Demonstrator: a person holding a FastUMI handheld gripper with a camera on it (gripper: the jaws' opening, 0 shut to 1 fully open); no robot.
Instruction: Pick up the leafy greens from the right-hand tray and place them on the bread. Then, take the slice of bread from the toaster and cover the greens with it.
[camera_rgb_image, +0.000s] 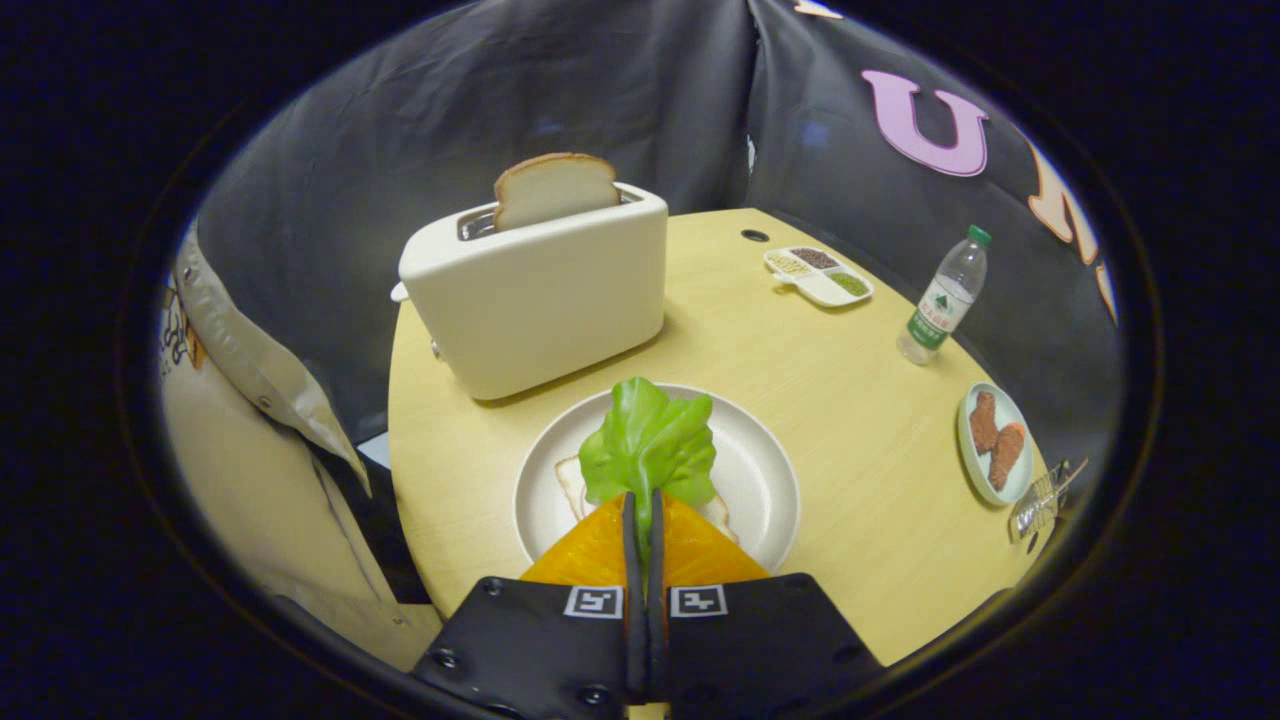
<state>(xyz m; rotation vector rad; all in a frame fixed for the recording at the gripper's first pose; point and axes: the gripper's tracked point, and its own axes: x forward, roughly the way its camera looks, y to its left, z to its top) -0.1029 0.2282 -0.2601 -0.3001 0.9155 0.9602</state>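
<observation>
Dark cloth walls close off the booth behind a round, pale wooden table (800, 380), on which a cream toaster (540, 300) stands with a slice of bread (556, 188) upright in its slot. Just ahead of the tongs (644, 515) a cream plate (760, 470) is set, and on it a second slice, the base bread (572, 480), is glimpsed at the edges of the leaf. The leafy greens (648, 445) are pinched by the stem end between the two fingers, which are drawn almost fully together, and the leaf is spread over the base bread. Whether the leaf already rests on the bread or is held just above it cannot be told.

The placing step is judged to be nearly done. The leaf should be lowered until it lies flat and centred on the slice, and the fingers should be opened only a little, then drawn straight back, so that the leaf is not dragged off. The slice in the toaster should be gripped by its exposed top afterwards. Off to the right, a small dish (992, 445), a water bottle (942, 298) and a divided tray (818, 274) are left well apart.
</observation>
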